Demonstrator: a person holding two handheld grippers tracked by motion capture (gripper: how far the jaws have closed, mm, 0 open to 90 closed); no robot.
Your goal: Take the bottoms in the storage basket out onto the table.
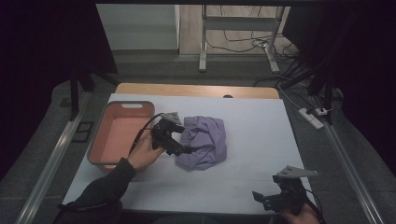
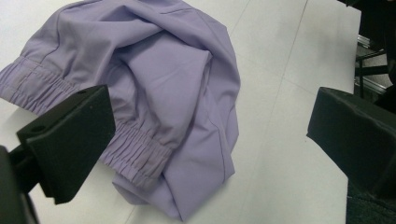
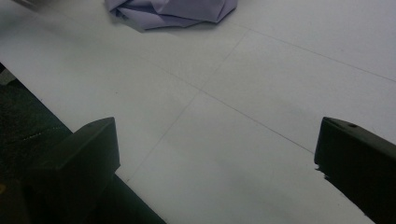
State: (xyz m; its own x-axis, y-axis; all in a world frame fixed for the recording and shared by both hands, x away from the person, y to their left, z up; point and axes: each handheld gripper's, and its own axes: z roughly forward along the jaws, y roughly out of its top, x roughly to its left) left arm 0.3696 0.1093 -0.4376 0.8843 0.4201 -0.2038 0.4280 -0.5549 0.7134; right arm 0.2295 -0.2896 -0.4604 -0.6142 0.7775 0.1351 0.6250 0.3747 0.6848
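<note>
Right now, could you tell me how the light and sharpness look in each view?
High view: dim, dark at the edges, cloth and bin legible. Left gripper view: brighter, cloth folds crisp, near jaws soft. Right gripper view: dull grey, jaws blurred, cloth cut off at top.

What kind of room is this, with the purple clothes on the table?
Probably a lab or workshop set up for recording. A white-covered table holds crumpled purple clothes and a pink tub, dark curtains hang around it, and cables with a power strip lie on the floor.

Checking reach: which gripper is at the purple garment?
The left gripper, jaws open right at the garment beside the pink bin. The right gripper sits open at the table's near edge, well away from it.
</note>
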